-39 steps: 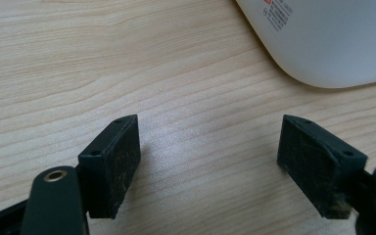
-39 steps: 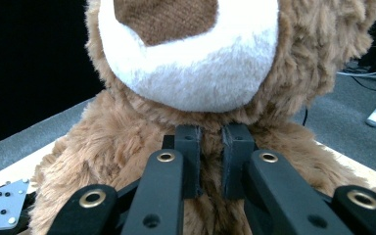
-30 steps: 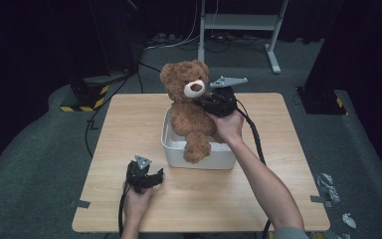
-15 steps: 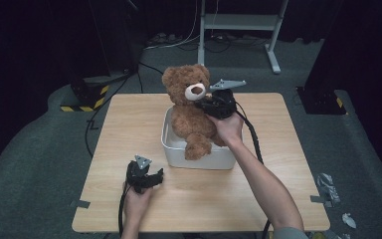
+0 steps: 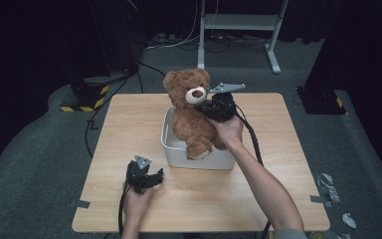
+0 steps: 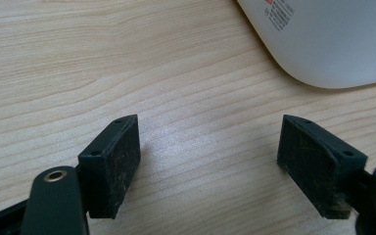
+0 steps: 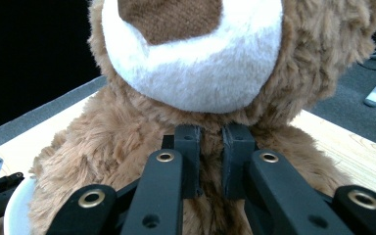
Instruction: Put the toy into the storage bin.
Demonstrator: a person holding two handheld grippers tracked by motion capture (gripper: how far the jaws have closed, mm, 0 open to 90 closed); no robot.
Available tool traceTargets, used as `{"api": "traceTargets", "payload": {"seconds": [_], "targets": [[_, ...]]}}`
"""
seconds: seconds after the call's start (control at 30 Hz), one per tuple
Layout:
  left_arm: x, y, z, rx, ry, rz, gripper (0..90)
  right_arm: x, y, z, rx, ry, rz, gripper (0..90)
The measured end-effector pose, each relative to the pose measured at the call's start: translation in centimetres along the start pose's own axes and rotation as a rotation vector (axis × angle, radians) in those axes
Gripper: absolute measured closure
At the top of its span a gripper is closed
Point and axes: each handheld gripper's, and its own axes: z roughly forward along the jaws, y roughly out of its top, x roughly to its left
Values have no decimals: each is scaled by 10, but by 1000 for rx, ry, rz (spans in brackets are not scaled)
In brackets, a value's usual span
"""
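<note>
A brown teddy bear [image 5: 189, 107] sits upright in a white bin [image 5: 199, 158] at the middle of the wooden table [image 5: 278, 164]. One leg hangs over the bin's front rim. My right gripper [image 5: 215, 107] is at the bear's neck. In the right gripper view the gripper [image 7: 210, 161] is shut on the fur just under the bear's [image 7: 191, 63] white muzzle. My left gripper [image 5: 154, 175] rests low on the table left of the bin's front. In the left gripper view it [image 6: 208, 161] is open, with bare wood between the pads and the bin's corner [image 6: 333, 44] beyond.
Cables [image 5: 251, 134] trail from both grippers toward the table's near edge. Beyond the table are a dark floor, a metal stand [image 5: 238, 22] and a black-and-yellow floor block [image 5: 82, 97]. Bits of tape [image 5: 79, 203] sit at the table's front corners.
My right gripper has come down a little with the bear, so the bear sits lower in the bin. The left gripper has not moved.
</note>
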Motion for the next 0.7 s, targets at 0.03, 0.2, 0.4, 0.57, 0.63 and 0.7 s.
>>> {"api": "traceTargets", "payload": {"seconds": [0.03,0.2,0.4,0.57,0.63,0.7], "targets": [[0,0,0,0,0,0,239,0,-1,0,2,-1,0,807],[0,0,0,1,0,1,239,-1,-3,1,7,-3,-1,806],[0,0,0,0,0,1,239,-1,-5,3,20,-14,-2,805],[0,0,0,1,0,0,239,-1,-7,5,28,-16,-6,805],[0,0,0,0,0,0,239,-1,-9,6,35,-17,-9,804],[0,0,0,0,0,0,239,-1,-9,7,39,-17,-4,804]]}}
